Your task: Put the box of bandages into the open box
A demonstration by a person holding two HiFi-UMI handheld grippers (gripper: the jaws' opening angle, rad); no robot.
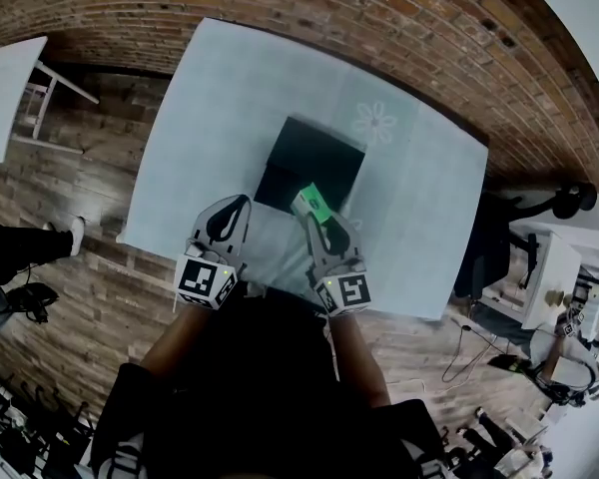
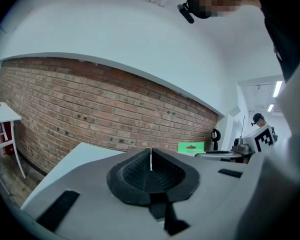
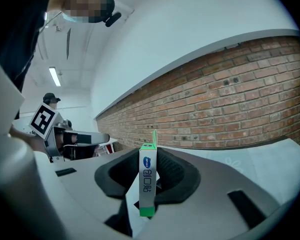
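A slim white box of bandages, green at both ends with a blue logo on its narrow face and one green flap raised, stands upright, clamped between the partly open jaws of the right tool. From the head view it hangs at the near edge of the open box. That single dark container sits mid-tabletop, and its inside shows only shadow. The left tool hovers just beside the right with its jaws drawn together on nothing. In all there are one bandage box, one open box and two tools.
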